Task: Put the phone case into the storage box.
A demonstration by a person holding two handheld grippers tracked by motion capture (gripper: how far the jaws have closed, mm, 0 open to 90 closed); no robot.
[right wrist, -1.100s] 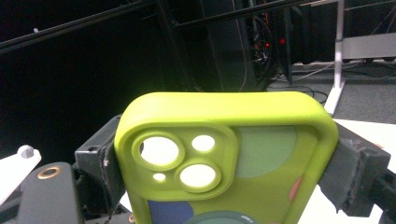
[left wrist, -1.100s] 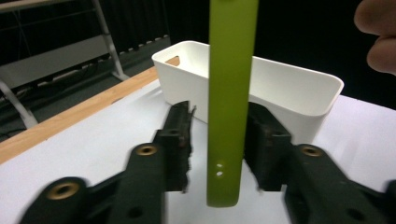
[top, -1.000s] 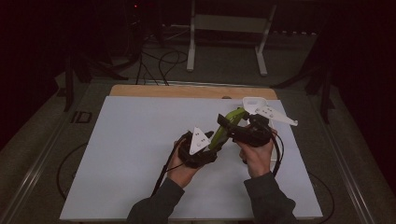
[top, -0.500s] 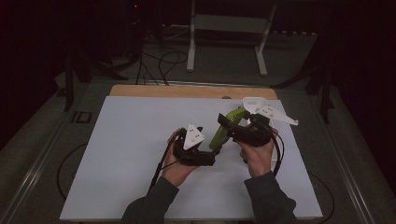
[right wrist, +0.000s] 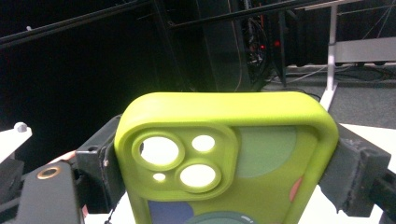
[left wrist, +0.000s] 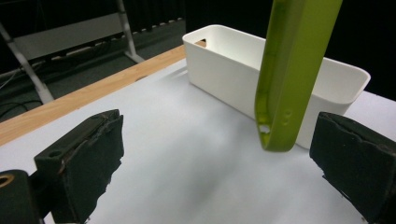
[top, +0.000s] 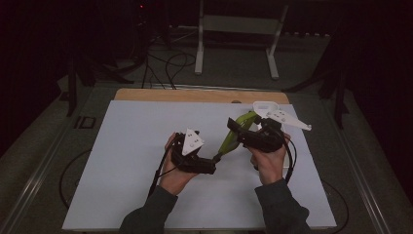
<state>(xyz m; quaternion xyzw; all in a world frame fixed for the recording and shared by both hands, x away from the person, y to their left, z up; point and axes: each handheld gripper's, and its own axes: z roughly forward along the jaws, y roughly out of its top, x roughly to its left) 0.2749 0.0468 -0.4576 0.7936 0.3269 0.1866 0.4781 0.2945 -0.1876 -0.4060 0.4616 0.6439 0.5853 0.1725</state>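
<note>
- Since the earlier frame, the left gripper [top: 210, 165] has let go, its jaws just opening wide and backing off.
- Green phone case [left wrist: 292, 70] hangs between those parted pads, touching neither.
- Right gripper [right wrist: 224, 172] clamps the case's camera end above the table [top: 122, 161].

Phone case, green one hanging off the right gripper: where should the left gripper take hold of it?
Take the free lower end of the phone case, coming from below with one jaw on each long edge. It hangs narrow and upright between the left gripper's open jaws, which have just been opening, touching neither. The right gripper already clamps the camera end by its side edges.
</note>
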